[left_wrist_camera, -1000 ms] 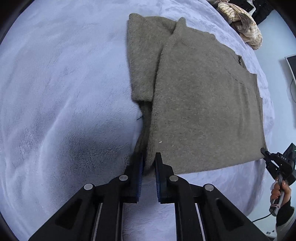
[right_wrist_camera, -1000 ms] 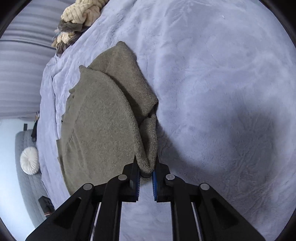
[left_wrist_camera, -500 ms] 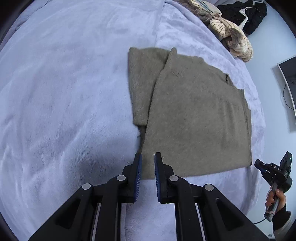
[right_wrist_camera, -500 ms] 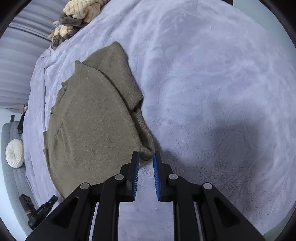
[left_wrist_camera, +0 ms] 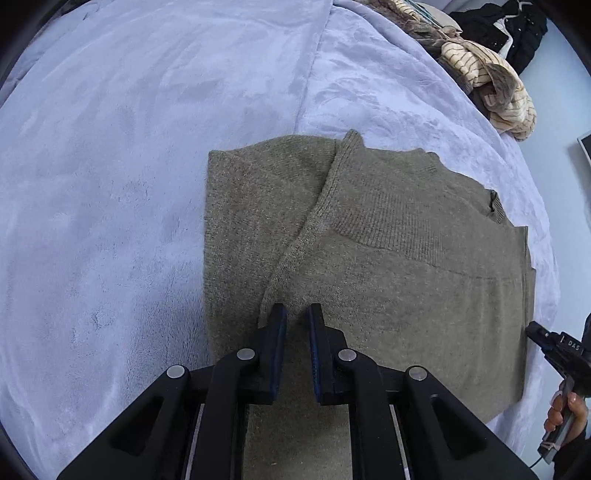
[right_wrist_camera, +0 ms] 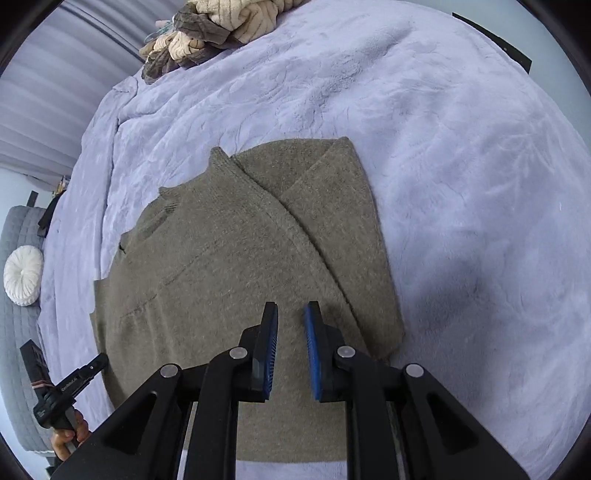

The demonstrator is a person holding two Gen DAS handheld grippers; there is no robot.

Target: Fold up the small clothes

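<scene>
Sweater (left_wrist_camera: 388,266): olive knit, lying flat on the lavender bed (left_wrist_camera: 110,184), one sleeve folded across its body.
Left gripper (left_wrist_camera: 295,314): hovering over the sweater's near part, fingers (left_wrist_camera: 275,332) standing narrow, holding nothing.
Right gripper (right_wrist_camera: 291,314): hanging above the sweater, fingers (right_wrist_camera: 314,332) narrowly parted, gripping nothing.
Clothes pile (right_wrist_camera: 207,33): sitting at the bed's far edge.

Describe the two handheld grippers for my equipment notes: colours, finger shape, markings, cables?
Both are matte black. The left gripper and right gripper each have two flat fingers lined with ribbed blue pads, on angular arms with silver pivot bolts. Seen from the side, the right gripper carries small white lettering and a thin cable at the handle. A dark sleeve shows.
</scene>
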